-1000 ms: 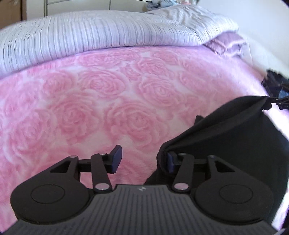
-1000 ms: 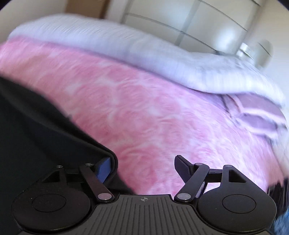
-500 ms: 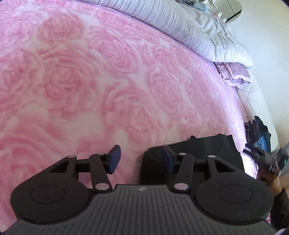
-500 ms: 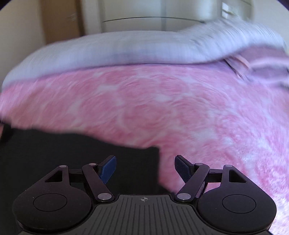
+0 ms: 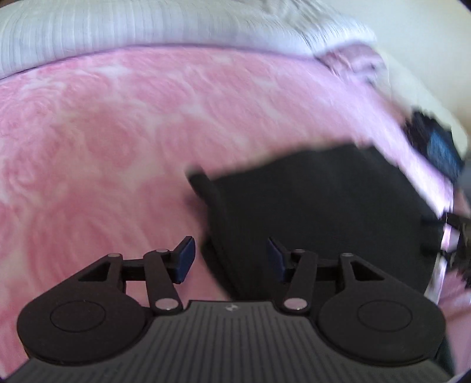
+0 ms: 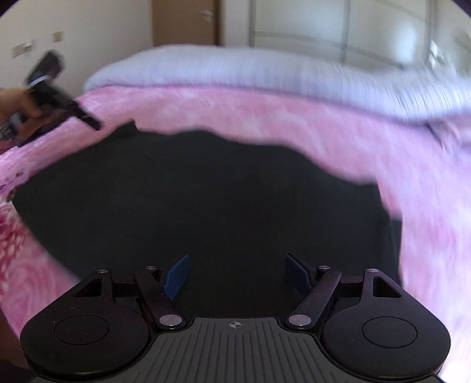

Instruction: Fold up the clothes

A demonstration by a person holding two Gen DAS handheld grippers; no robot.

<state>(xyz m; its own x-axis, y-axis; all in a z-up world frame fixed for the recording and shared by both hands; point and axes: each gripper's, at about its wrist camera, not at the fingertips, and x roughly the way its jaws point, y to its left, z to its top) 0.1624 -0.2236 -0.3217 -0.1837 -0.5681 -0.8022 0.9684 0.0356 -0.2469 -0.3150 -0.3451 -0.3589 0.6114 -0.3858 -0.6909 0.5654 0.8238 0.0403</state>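
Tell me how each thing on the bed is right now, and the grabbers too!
Black garment: folded, lying flat on the blanket.
Pink rose blanket: spread over the bed.
Striped white duvet: bunched along the far side.
Left gripper: open, holding nothing.
Right gripper: open, above the garment.

black garment (image 6: 206,200): 1 | pink blanket (image 5: 117,132): 1 | grippers: 2 — left gripper (image 5: 229,259), right gripper (image 6: 235,277)
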